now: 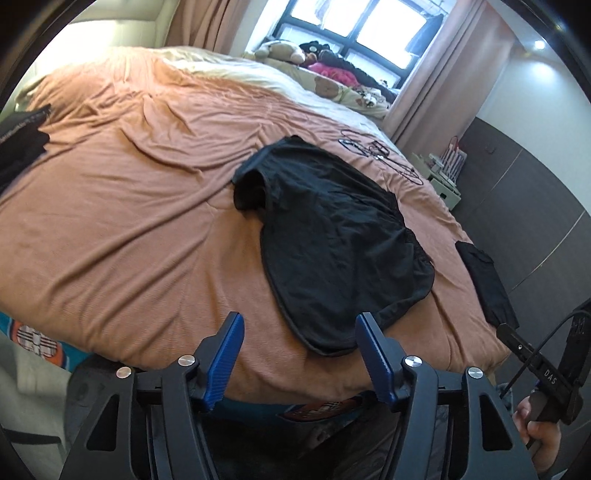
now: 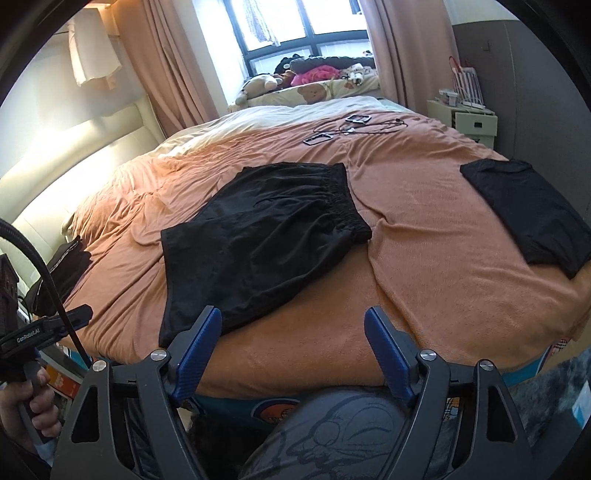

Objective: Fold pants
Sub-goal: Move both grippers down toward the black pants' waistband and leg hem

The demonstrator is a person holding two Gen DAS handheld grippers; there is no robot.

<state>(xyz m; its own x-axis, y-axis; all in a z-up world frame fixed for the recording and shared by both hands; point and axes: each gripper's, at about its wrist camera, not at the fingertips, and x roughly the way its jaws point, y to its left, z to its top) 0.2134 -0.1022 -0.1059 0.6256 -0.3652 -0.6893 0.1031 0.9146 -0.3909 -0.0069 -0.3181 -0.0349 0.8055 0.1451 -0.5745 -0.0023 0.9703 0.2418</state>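
**Black shorts spread on the bed, both hand-held grippers open at the near edge**

The bed [image 2: 424,229] fills both views, covered by a rumpled orange-brown blanket that turns cream toward the far side. Pink curtains [image 2: 162,74] frame a window [image 2: 280,26] beyond the bed, where stuffed toys [image 2: 258,83] and bedding are piled on the sill.

The pants [image 2: 258,236], a pair of black shorts, lie flat near the middle of the bed, elastic waistband toward the far right and leg hems toward the near left. One leg hem reaches almost to the near edge of the bed. A folded black garment [image 2: 532,210] rests well apart on the right side of the bed, and another dark garment [image 2: 61,273] sits at the left edge. Thin black cables and small dark frames [image 2: 351,127] lie on the far part of the blanket.

The left hand-held gripper [image 1: 299,354] has its blue jaws spread wide, holding nothing, at the near edge with the shorts' near hem between them. The right hand-held gripper [image 2: 291,350] is likewise open and empty, its left jaw overlapping the hem in view.
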